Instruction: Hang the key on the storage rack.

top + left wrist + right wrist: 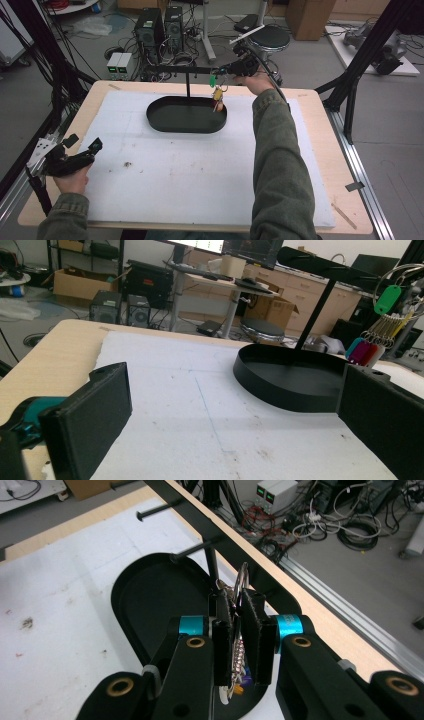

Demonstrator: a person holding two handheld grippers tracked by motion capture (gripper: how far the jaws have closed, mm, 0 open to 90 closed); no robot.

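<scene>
Shiny metal, smooth plastic, soft white cover

A shiny metal key ring (243, 582) with smooth plastic tags (388, 299) is seen by a matt black tray (165, 122) and its black stand (188, 70). The bench (320, 107) is pale wood, covered by a rough, stained white sheet (200, 180). The jaws are lined with dull black padding.

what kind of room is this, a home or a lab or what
Most likely a lab or workshop, not a home. Computer towers and tangled cables sit on the bare floor behind the table, cardboard boxes are stacked around, and a desk holds a monitor.
</scene>
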